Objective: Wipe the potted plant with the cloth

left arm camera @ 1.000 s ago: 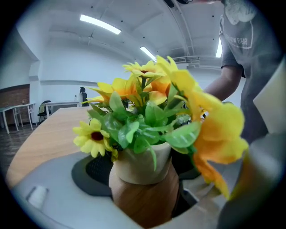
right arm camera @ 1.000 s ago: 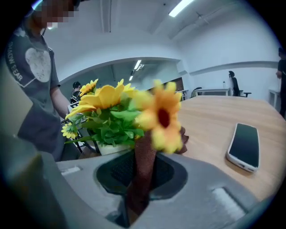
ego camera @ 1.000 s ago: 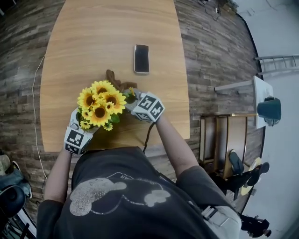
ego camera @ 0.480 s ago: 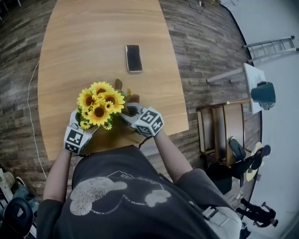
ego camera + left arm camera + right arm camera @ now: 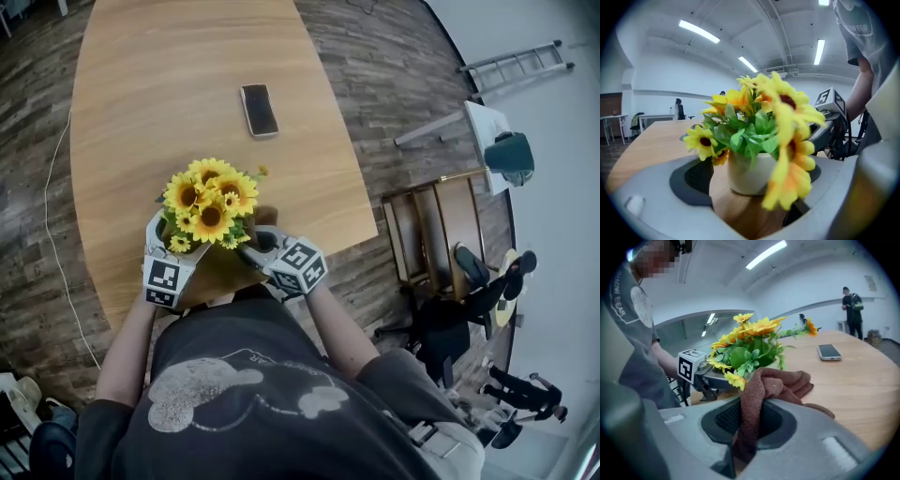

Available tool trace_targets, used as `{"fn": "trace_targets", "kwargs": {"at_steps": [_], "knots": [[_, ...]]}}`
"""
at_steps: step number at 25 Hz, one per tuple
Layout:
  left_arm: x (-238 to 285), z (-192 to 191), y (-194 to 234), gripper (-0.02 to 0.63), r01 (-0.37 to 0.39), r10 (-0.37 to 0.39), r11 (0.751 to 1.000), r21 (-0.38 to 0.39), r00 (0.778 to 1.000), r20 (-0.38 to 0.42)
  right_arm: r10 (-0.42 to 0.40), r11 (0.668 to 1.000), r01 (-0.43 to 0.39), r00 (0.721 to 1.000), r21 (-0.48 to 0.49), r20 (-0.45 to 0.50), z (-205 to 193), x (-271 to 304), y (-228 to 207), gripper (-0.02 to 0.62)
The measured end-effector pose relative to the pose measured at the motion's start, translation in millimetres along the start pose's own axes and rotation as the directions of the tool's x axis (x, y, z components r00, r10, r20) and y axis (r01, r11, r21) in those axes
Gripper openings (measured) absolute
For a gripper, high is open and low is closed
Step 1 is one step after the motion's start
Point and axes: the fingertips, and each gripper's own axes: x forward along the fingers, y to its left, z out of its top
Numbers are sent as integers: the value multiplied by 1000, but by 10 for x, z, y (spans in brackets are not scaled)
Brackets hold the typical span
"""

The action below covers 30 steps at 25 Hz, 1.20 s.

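Note:
The potted plant is a bunch of yellow sunflowers (image 5: pixel 208 197) with green leaves in a small white pot (image 5: pixel 749 173), near the table's front edge. My left gripper (image 5: pixel 186 246) reaches in from the left. The pot stands between its jaws, which are opening, and bare wood shows between pad and pot. My right gripper (image 5: pixel 750 418) is shut on a brown cloth (image 5: pixel 776 380). The bunched cloth lies against the leaves on the plant's near right side. In the head view the right gripper (image 5: pixel 248 249) sits just right of the pot, which the flowers hide.
A dark phone (image 5: pixel 259 110) lies flat further back on the wooden table (image 5: pixel 169 75). The table's front edge runs just under both grippers. A wooden chair (image 5: pixel 436 234) stands on the floor to the right. A cable (image 5: pixel 52 234) trails off the left side.
My right gripper has carried the cloth from the plant's right side round toward its near side, closer to the table's front edge. The left gripper has stayed at the pot.

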Motion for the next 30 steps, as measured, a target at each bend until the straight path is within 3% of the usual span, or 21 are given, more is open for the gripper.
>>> {"fn": "trace_targets", "kwargs": {"at_steps": [3,6,11,16,22,26,30], "knots": [[-149,31,21,514,-19,19,1000,-1,999,34,-168,984,165,984,63,56,-43,-209,-98,57],[-315,31,-28,515,4,-3,1000,-18,999,52,-303,948,290,948,128,100,-86,-494,-157,57],[-567,45,-7,486,-19,21,1000,-22,998,66,-422,901,392,891,188,166,-63,-814,-127,57],[-894,196,-83,417,-106,115,991,-87,987,113,-406,910,369,887,189,221,-73,-937,21,57],[-1369,522,-340,316,-187,213,973,-136,955,207,-366,929,321,868,182,336,-51,-1139,344,57],[-1653,570,-607,242,-220,256,962,-161,933,253,-304,952,276,880,130,364,-186,-1321,710,57],[-2030,612,-895,98,-280,321,944,-174,903,286,-265,964,246,878,100,399,-340,-1568,1089,57]]}}
